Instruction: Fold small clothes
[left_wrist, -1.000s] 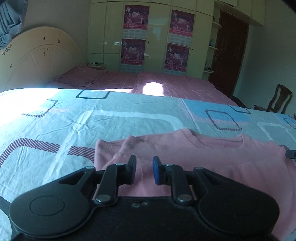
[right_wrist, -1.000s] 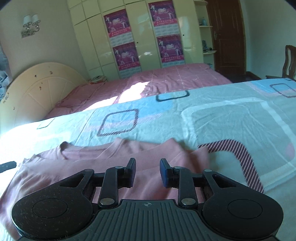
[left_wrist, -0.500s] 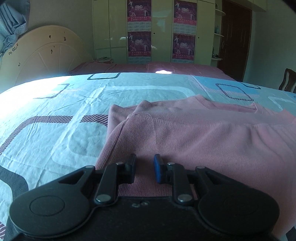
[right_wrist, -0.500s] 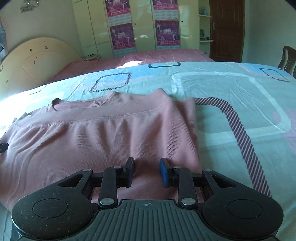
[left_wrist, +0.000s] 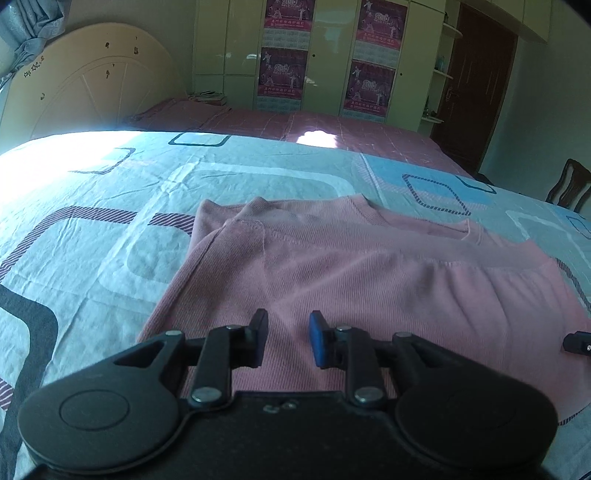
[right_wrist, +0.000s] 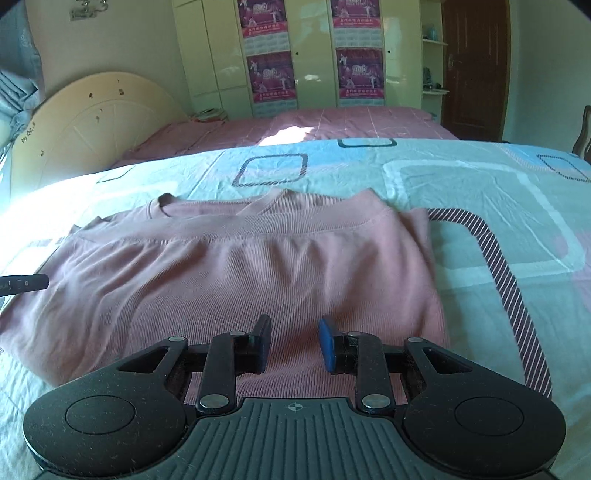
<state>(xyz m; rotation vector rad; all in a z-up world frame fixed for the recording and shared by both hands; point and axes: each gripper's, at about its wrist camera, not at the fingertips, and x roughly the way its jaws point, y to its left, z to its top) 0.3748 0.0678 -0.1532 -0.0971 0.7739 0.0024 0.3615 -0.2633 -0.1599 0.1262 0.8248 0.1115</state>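
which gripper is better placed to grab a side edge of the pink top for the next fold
Left, probably, though it's close. The left gripper is open above the pink top near its left side edge. The right gripper, also open, sits farther in from its side edge.

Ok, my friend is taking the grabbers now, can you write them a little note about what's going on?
Left hand-held gripper: open, holding nothing, low over the shirt's left part.
Right hand-held gripper: open, holding nothing, low over the shirt's right part.
The pink shirt lies flat on the patterned bedsheet. Its bottom part is already folded up to just below the collar, sleeves tucked in.
Left to do: probably fold it across once more into a smaller bundle, then smooth it.
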